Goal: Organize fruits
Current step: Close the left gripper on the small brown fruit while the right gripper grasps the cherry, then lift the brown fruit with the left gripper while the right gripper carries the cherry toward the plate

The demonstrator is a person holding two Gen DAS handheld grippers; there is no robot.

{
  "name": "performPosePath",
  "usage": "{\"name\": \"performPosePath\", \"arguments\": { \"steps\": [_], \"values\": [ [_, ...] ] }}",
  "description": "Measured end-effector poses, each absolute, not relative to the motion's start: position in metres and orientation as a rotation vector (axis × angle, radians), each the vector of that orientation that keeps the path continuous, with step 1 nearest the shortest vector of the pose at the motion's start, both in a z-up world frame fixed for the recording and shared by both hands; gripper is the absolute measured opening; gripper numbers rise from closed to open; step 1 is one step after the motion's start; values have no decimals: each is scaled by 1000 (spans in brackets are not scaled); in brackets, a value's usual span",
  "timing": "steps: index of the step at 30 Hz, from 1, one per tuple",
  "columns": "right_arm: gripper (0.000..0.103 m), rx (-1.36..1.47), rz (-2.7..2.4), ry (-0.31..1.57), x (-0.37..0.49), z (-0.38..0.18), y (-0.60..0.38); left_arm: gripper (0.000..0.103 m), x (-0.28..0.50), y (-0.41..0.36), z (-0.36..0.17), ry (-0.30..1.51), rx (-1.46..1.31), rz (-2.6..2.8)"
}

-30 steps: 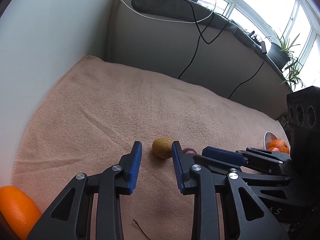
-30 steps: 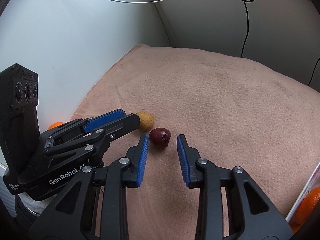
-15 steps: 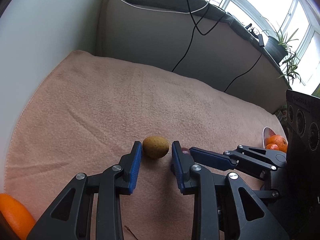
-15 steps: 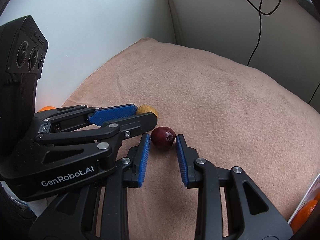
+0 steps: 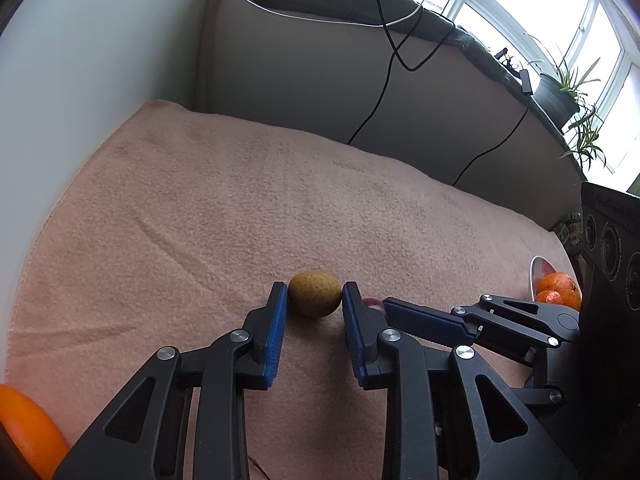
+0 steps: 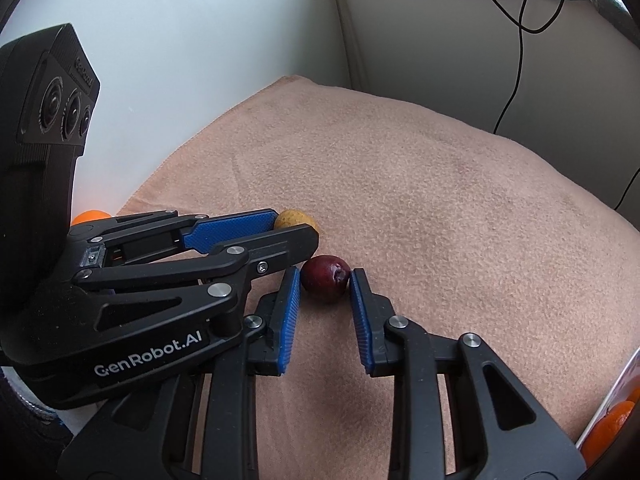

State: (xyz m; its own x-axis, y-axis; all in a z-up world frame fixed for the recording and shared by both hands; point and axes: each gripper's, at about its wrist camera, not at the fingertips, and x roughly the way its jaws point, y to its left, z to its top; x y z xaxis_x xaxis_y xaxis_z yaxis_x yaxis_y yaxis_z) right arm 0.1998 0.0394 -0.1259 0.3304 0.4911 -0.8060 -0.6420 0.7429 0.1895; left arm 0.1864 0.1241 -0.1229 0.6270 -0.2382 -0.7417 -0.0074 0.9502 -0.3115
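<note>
While both fruits sit on the pink blanket (image 5: 240, 208), we bracket 1 with each claw. Our left gripper (image 5: 315, 300) is spread around the brown kiwi (image 5: 315, 294), its blue pads at the fruit's sides, touching or nearly so. Our right gripper (image 6: 325, 280) is likewise parted around the dark red plum (image 6: 325, 282), just beside the kiwi. Oranges (image 5: 558, 288) fill a white bowl (image 5: 534, 276) further right.

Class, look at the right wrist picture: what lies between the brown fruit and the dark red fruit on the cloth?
In the right wrist view, one finger of the left gripper lies between the brown fruit and the dark red fruit.
</note>
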Motion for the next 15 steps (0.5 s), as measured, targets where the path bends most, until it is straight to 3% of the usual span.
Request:
{"name": "performPosePath", "arguments": {
  "steps": [15],
  "values": [
    [26, -143, 732, 961, 179, -104, 5, 26, 163, 125, -98, 824, -296, -131]
  ]
}}
